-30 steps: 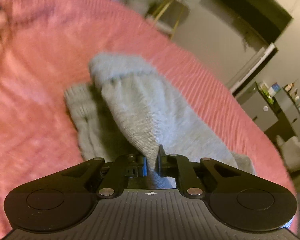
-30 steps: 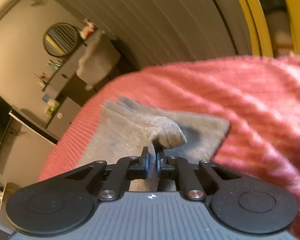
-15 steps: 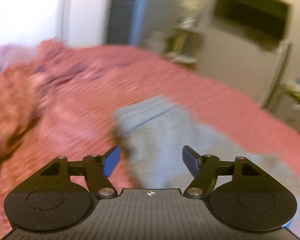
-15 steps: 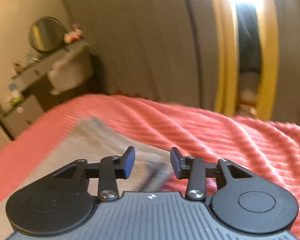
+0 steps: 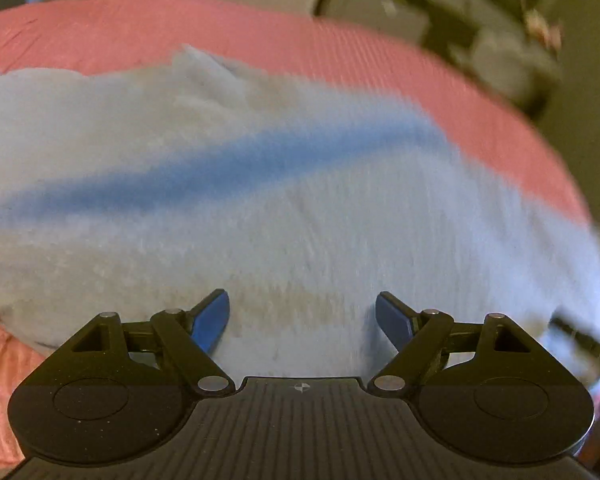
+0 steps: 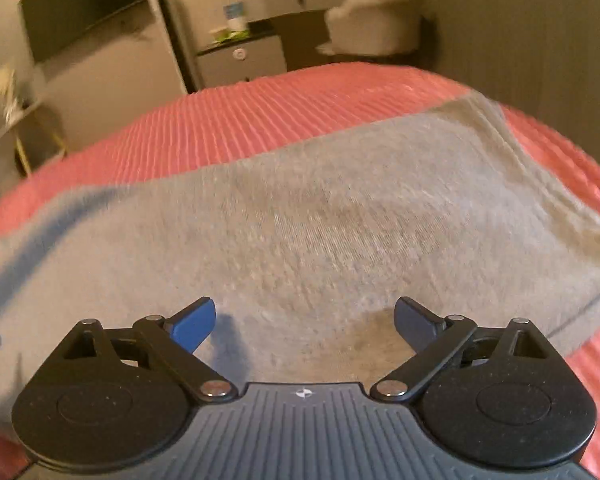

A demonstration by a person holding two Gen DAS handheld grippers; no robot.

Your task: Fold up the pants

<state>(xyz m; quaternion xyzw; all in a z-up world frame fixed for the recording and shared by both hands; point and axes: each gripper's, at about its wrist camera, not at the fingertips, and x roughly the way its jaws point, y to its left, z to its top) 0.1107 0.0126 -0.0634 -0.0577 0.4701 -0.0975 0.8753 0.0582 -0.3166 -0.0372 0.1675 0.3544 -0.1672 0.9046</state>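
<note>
Coral ribbed bedspread (image 6: 260,120) covers the bed; on it lie the grey pants (image 6: 320,220), spread in a flat folded slab, so at least one fold looks done, perhaps another left. Beyond the pants stand a dresser (image 6: 244,56) and chair (image 6: 376,24), nothing obstructing. Above the pants, left tool (image 5: 302,320) and right tool (image 6: 304,320) are both opening, empty.

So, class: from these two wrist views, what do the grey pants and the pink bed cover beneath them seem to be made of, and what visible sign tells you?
Grey pants: probably a soft, matte cotton-type knit; fine knit ribs show in the cloth, and a stitched hem runs along the right edge.
Pink bed cover: looks like a ribbed or corded woven textile, matte; parallel raised ridges run across it. The fibre itself cannot be told.
</note>
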